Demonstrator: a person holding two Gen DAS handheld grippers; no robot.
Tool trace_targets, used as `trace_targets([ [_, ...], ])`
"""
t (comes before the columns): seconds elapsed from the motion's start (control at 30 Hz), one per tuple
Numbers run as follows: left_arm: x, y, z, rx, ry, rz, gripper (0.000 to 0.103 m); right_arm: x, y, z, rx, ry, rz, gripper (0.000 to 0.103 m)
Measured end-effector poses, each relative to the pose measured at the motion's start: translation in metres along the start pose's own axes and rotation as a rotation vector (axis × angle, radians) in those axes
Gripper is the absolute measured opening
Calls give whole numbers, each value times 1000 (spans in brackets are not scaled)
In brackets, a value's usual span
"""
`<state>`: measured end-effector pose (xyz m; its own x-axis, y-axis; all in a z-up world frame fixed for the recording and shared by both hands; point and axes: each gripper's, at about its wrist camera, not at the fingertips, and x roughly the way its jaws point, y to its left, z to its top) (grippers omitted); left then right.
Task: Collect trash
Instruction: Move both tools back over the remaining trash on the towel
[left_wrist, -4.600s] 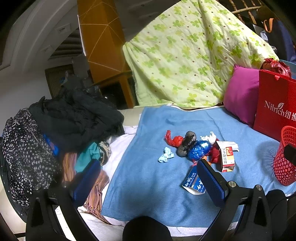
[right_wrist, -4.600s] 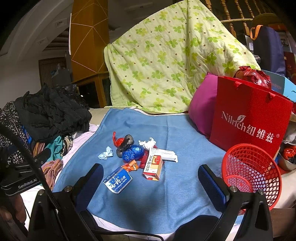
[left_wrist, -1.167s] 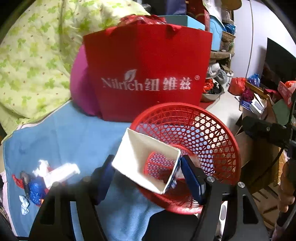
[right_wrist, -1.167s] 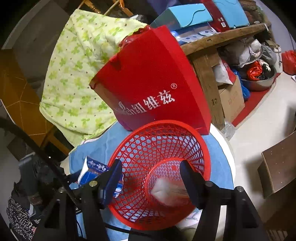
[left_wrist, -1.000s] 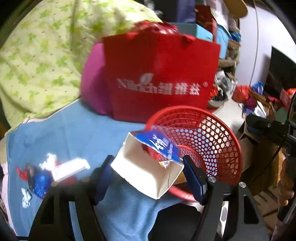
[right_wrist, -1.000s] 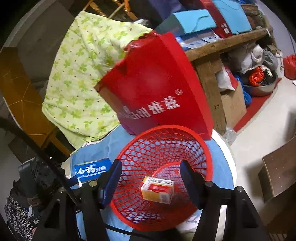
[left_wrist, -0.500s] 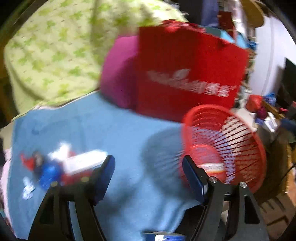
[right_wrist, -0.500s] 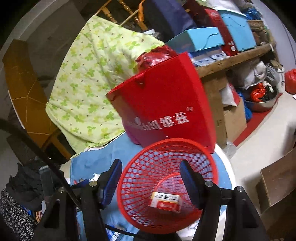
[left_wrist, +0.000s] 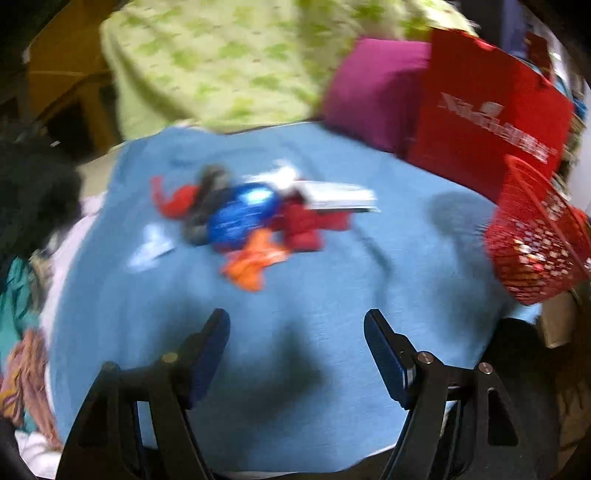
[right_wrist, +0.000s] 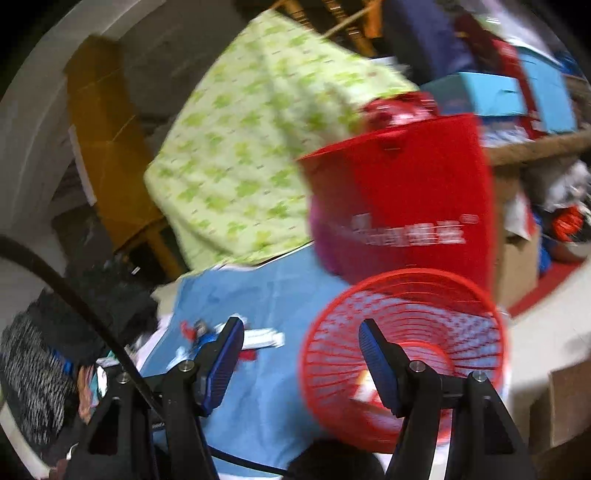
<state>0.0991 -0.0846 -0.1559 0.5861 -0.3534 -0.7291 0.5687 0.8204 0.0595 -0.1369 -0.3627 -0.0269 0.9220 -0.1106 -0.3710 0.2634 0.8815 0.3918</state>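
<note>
Both views are blurred by motion. A pile of trash lies on the blue blanket (left_wrist: 332, 280): a blue foil ball (left_wrist: 242, 218), an orange wrapper (left_wrist: 253, 264), red wrappers (left_wrist: 306, 225), a white flat box (left_wrist: 340, 197) and a pale tissue (left_wrist: 149, 247). My left gripper (left_wrist: 297, 332) is open and empty, a little short of the pile. The red mesh basket (right_wrist: 406, 347) stands at the blanket's right edge with a box inside. My right gripper (right_wrist: 301, 349) is open and empty at the basket's left rim.
A red paper bag (left_wrist: 487, 122) and a magenta pillow (left_wrist: 369, 92) stand behind the basket (left_wrist: 535, 240). A green patterned quilt (left_wrist: 221, 62) hangs at the back. Dark clothes (right_wrist: 48, 350) are heaped to the left. Shelves with boxes (right_wrist: 517, 96) are on the right.
The left gripper let go of the blue and white box and swung left from the basket to face the trash pile. The right gripper stays open and has drawn back from the basket.
</note>
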Motion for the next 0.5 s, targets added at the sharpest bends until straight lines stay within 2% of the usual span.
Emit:
trace_targets([
  [0.2, -5, 61, -8, -97, -14, 111, 76, 58, 60, -15, -75, 134, 156, 68],
  [0.4, 12, 102, -16, -150, 8, 176, 76, 115, 83, -50, -89, 287, 194, 68],
  [0.5, 28, 120, -22, -192, 49, 184, 76, 143, 90, -72, -109, 371, 198, 68],
])
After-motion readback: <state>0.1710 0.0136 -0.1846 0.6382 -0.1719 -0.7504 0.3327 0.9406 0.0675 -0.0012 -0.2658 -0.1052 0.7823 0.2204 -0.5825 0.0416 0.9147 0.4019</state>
